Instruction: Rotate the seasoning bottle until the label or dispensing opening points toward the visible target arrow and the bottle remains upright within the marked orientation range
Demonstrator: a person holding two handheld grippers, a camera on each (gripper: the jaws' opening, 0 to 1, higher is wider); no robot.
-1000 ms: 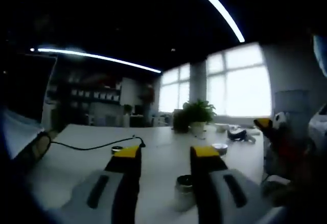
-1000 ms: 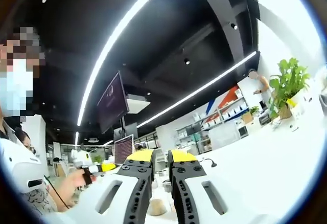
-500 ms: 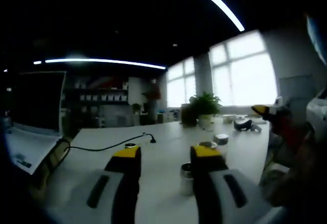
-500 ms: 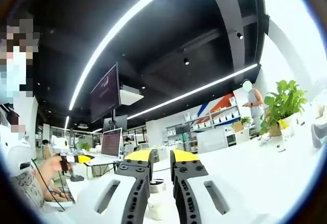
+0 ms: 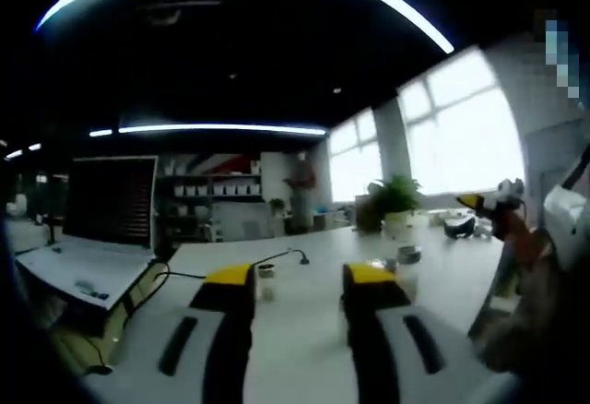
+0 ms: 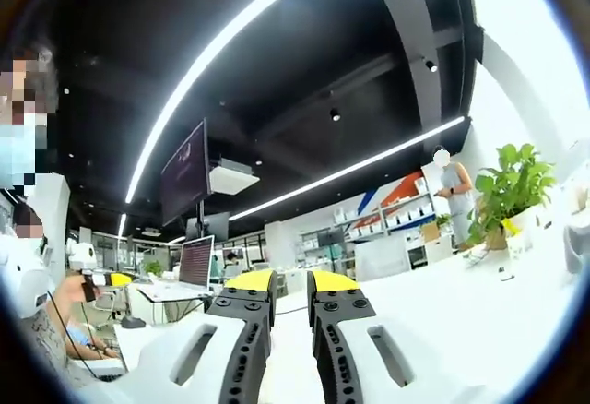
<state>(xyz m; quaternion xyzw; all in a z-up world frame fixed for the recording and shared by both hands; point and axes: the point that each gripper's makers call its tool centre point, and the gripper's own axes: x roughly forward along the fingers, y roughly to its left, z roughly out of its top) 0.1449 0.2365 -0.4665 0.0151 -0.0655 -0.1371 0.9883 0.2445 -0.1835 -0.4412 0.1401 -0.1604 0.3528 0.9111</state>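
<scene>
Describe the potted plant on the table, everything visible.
The potted plant has broad green leaves on upright stems above a small pale pot. In the right gripper view it stands at the far right of the white table, in front of the bright window side; a person stands just to its left, farther back. In the left gripper view it is darker, backlit by the windows. Nothing visibly touches it.
</scene>
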